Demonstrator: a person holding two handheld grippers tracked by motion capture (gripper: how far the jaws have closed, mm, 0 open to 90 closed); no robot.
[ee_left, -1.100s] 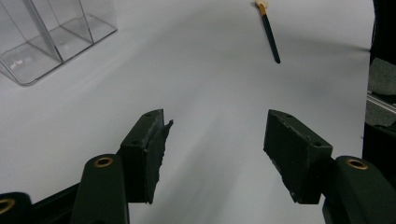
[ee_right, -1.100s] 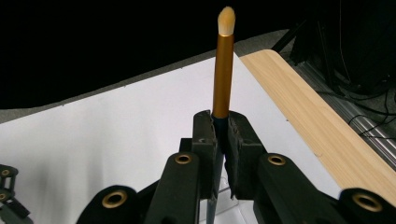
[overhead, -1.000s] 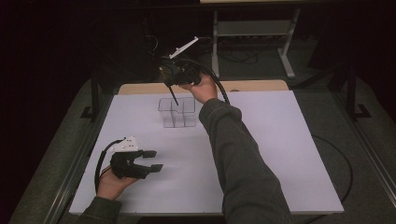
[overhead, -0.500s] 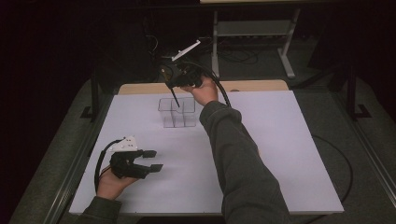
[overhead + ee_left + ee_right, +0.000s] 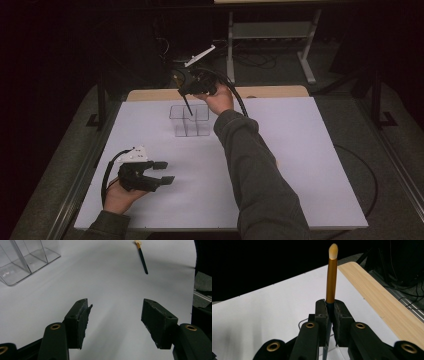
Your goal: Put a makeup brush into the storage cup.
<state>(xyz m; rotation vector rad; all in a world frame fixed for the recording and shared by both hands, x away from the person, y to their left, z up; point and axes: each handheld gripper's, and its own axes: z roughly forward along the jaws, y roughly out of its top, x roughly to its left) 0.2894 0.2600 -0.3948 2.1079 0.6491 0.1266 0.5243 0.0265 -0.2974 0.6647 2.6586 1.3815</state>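
Note:
My right gripper (image 5: 185, 93) is shut on a makeup brush (image 5: 188, 106) at the far side of the table, above a clear divided box (image 5: 190, 122). The brush's dark handle points down into the top of the box. In the right gripper view the jaws (image 5: 330, 307) clamp the handle, with the gold ferrule and pale bristles (image 5: 332, 270) standing up past them. My left gripper (image 5: 166, 171) rests on the white sheet at the front left, open with nothing between its fingers (image 5: 115, 317). A second dark-handled brush (image 5: 143, 260) lies farther off on the sheet.
A white sheet (image 5: 310, 150) covers the table, and a wooden strip (image 5: 270, 91) shows along its far edge. The person's right sleeve (image 5: 255, 170) reaches across the middle of the table. Black cables trail from both grippers. A metal frame stands beyond the table.
The right gripper with the brush has edged slightly lower toward the clear box. The left gripper has not moved.

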